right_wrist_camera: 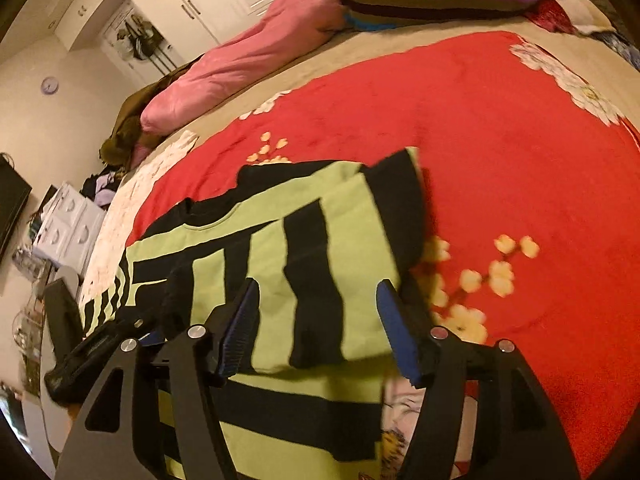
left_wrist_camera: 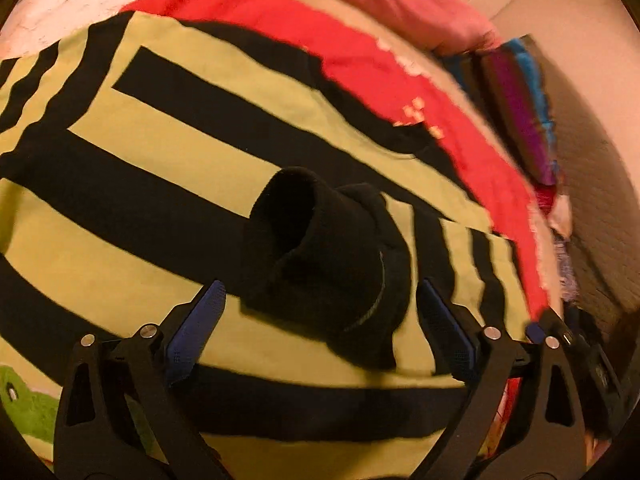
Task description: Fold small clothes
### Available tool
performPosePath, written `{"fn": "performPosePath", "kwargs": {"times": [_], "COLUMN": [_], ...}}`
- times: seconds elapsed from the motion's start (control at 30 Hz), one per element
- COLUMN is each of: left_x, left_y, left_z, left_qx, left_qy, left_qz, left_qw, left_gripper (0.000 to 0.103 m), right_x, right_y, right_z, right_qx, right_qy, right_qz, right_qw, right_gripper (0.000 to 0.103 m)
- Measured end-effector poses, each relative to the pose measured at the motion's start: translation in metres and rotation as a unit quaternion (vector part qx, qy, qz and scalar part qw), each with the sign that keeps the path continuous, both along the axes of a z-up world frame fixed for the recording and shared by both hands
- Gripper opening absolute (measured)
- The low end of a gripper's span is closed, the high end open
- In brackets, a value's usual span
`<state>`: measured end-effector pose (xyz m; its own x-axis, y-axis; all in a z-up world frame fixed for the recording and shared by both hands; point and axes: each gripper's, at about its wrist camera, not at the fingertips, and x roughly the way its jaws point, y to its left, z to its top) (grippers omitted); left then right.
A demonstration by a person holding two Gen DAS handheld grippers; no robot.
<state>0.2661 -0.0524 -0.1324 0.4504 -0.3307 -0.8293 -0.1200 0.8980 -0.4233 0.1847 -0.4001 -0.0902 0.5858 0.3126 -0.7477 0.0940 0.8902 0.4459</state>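
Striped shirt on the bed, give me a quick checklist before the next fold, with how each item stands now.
1. Left claw open: ok.
2. Right claw open, pads clear of cloth: ok.
3. Striped shirt lying on the red blanket: ok.
4. Black cuff lying flat: not ok, it stands bunched on the body.
5. Sleeve folded squarely: cannot tell, blurred.
6. Bottom hem aligned: cannot tell, hidden behind the claws.
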Motion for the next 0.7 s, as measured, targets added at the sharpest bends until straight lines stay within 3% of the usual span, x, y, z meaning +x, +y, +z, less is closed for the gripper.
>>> {"fn": "performPosePath", "kwargs": {"times": [0.03, 0.1, 0.13, 0.17, 0.37, 0.6, 0.7], "left_x": [0.005, 0.011, 0.013, 0.014, -0.001, -0.007, -0.008], "left_y": [-0.006, -0.01, -0.011, -0.011, -0.002, 0.036, 0.053], "left_z": [-0.001, -0.001, -0.002, -0.003, 0.011, 0.063, 0.063], "left_qx": [0.011, 0.023, 0.024, 0.019, 0.059, 0.157, 0.18], "left_qy": [0.008, 0.012, 0.013, 0.011, -0.056, -0.165, -0.176], "left_qz": [0.004, 0.02, 0.026, 0.028, -0.012, 0.01, 0.018], "left_qw": [0.9999, 0.9995, 0.9993, 0.9994, 0.9966, 0.9736, 0.9675], "left_gripper": [0.085, 0.064, 0.048, 0.046, 0.037, 0.035, 0.035], "right_x": [-0.003, -0.006, -0.007, -0.007, -0.008, 0.0, 0.005], "right_y": [-0.002, -0.003, -0.003, -0.001, 0.011, 0.044, 0.056], "right_z": [-0.001, -0.002, -0.003, -0.003, 0.001, 0.007, 0.009], "right_qx": [-0.005, -0.012, -0.011, -0.012, -0.014, -0.022, -0.031], "right_qy": [0.002, 0.005, 0.006, 0.007, 0.004, 0.0, -0.003], "right_qz": [-0.003, -0.002, -0.001, -0.001, 0.012, 0.045, 0.053], "right_qw": [1.0, 1.0, 1.0, 1.0, 1.0, 0.999, 0.998], "right_gripper": [0.061, 0.061, 0.061, 0.061, 0.061, 0.061, 0.061]}}
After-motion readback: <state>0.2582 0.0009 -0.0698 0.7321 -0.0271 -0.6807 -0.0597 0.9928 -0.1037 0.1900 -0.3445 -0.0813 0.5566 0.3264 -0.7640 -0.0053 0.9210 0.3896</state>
